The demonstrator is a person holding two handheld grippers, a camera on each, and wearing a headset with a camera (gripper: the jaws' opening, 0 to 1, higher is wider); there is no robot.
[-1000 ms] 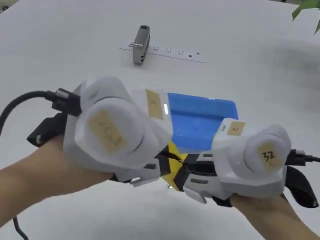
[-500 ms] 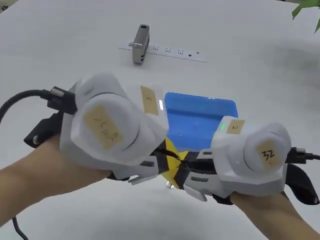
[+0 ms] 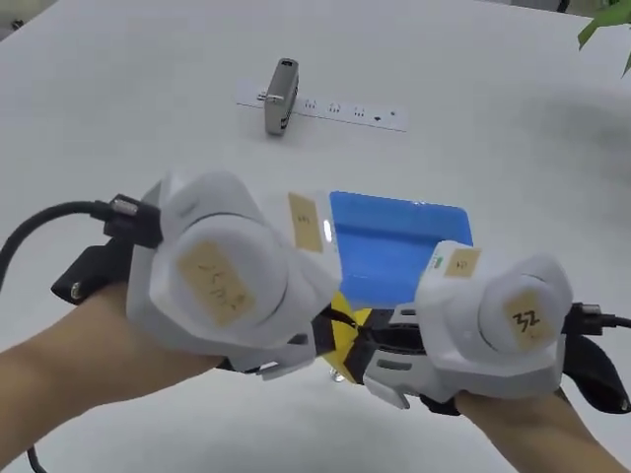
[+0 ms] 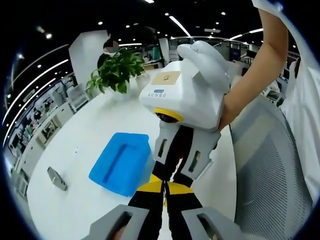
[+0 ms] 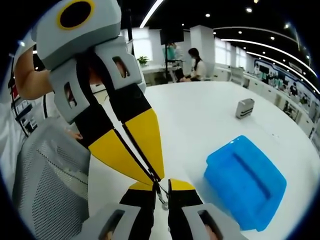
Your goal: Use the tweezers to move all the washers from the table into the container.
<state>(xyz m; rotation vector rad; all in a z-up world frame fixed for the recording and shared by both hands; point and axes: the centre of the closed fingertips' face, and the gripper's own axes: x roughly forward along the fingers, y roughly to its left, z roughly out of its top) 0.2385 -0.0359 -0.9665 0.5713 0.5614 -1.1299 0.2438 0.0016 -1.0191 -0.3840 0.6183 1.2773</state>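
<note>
My two grippers meet tip to tip just in front of the blue container (image 3: pixel 399 236). In the right gripper view, the left gripper's yellow-tipped jaws are shut on thin dark tweezers (image 5: pixel 140 155). The tweezers' tips reach down between my right gripper's (image 5: pixel 160 192) own nearly closed jaws. A small silvery ring (image 5: pixel 164 204), perhaps a washer, shows right at the tweezers' tips. In the head view the left gripper (image 3: pixel 330 330) and right gripper (image 3: pixel 357 345) hide the tweezers. The left gripper's (image 4: pixel 165 189) own view has the blue container (image 4: pixel 121 163) to the left, lying flat.
A white power strip (image 3: pixel 340 108) with a grey adapter (image 3: pixel 282 96) lies at the far side of the white table (image 3: pixel 513 148). A grey mesh chair (image 4: pixel 270 170) stands close by. A potted plant (image 4: pixel 117 70) and seated people (image 5: pixel 192 62) are farther off.
The head camera has shifted a little. Both grippers stay tip to tip in front of the container.
</note>
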